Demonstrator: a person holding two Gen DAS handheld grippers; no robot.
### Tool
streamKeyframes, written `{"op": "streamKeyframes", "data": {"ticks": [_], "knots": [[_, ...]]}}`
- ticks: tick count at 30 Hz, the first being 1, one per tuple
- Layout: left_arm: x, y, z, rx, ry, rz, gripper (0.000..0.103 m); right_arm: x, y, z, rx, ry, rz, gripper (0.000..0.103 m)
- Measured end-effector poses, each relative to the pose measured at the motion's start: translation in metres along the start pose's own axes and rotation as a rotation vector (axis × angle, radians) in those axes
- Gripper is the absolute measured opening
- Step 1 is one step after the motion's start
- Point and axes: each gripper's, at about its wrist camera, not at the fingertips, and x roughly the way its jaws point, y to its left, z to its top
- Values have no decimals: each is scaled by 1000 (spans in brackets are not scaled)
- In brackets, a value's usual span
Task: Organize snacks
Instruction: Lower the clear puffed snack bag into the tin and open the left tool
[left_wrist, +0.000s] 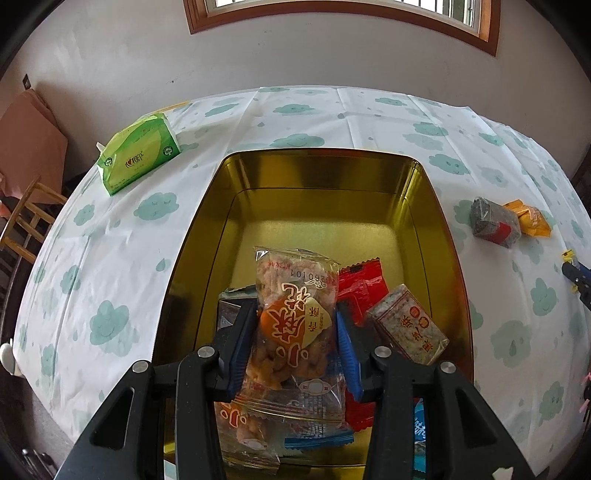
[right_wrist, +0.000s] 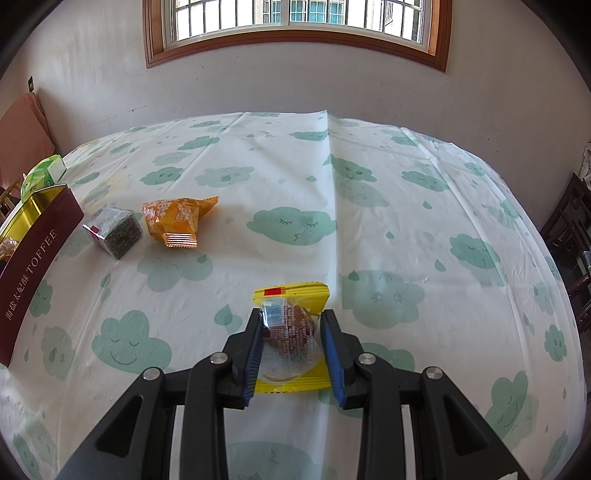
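My left tongs (left_wrist: 295, 332) are closed on a clear packet of fried twists (left_wrist: 295, 325), both blue pads pressed against its sides, and I hold it over the near end of the gold tin (left_wrist: 424, 206). Under and around it lie a red wrapper (left_wrist: 364, 284), a speckled block snack (left_wrist: 408, 328) on the right and a blue-edged packet (left_wrist: 317, 439) nearest me. The risk, as I judge it, is the slippery film: if I let go while the packet is tilted, it may catch on the pile and slide toward the near rim instead of the bare far half of the tin.

My right tongs (right_wrist: 291, 343) sit around a yellow-edged packet (right_wrist: 291, 332) with a brown cake inside; the left pad touches the film, the right pad looks just at its edge, so I take the grip as light at best. I cannot tell whether the packet is lifted off the desk (right_wrist: 406, 221). A thin hold on the crimped film could let it twist or drop, and a harder squeeze could crush the cake.

Farther left, a dark seed block (right_wrist: 114, 229) and an orange packet (right_wrist: 177, 219) lie touching each other beside the tin's maroon wall (right_wrist: 33, 273). Grabbing one may shove the other along. A green tissue pack (left_wrist: 140, 155) lies beyond, well apart.
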Motion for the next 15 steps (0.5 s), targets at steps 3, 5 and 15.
{"op": "streamKeyframes", "data": {"ticks": [3,5,15], "knots": [[0,-1,0,9,3,4,40,0,0,0,0,0,0,32],[0,-1,0,10,5,2,42,0,0,0,0,0,0,32],[-2,-3,0,14,11,-7,54,0,0,0,-1,0,-1,32]]}}
